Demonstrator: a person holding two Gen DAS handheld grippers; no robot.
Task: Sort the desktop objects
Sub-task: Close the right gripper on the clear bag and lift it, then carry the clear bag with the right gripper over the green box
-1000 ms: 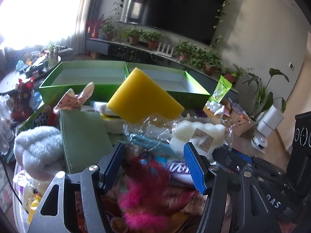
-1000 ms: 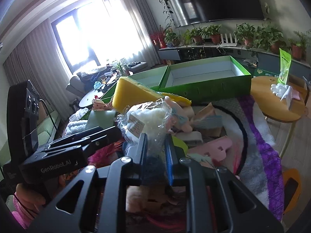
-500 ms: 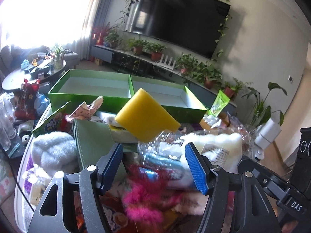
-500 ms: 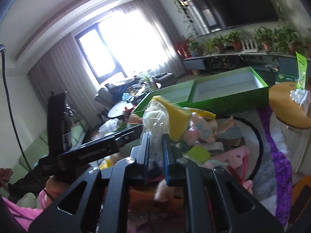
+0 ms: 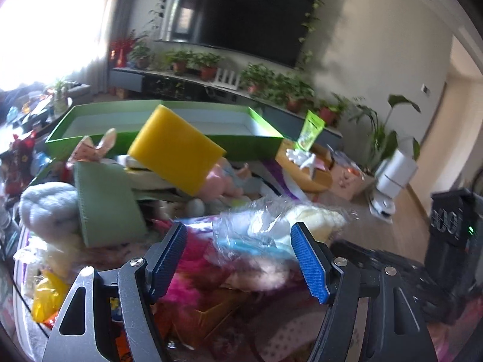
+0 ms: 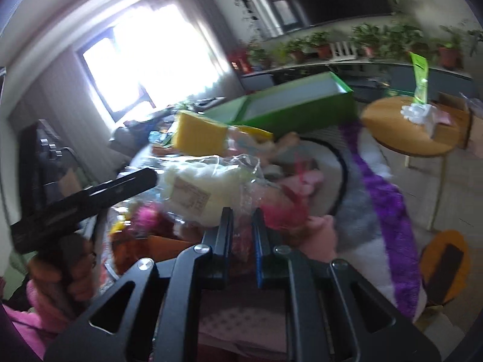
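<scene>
My right gripper [image 6: 243, 226] is shut on the edge of a clear plastic bag with a white fluffy item [image 6: 199, 187] and holds it above the pile. The same bag [image 5: 280, 223] hangs between the open jaws of my left gripper [image 5: 238, 247], which holds nothing. A yellow sponge block [image 5: 175, 147] leans on the heap; it also shows in the right wrist view [image 6: 200, 135]. Two open green boxes [image 5: 169, 137] stand behind the heap, also seen in the right wrist view [image 6: 302, 108].
The desk is heaped with a green pouch [image 5: 105, 202], grey fluffy toy [image 5: 48, 208], pink feathery thing [image 5: 184, 274], pink doll [image 5: 220, 181] and snack packs. A round wooden side table [image 6: 413, 132] stands to the right. The left gripper's body [image 6: 81, 199] crosses the right view.
My right gripper has lifted the plastic bag off the pile and carried it rightward. Both views have shifted and blur with motion; the left gripper stays open.
</scene>
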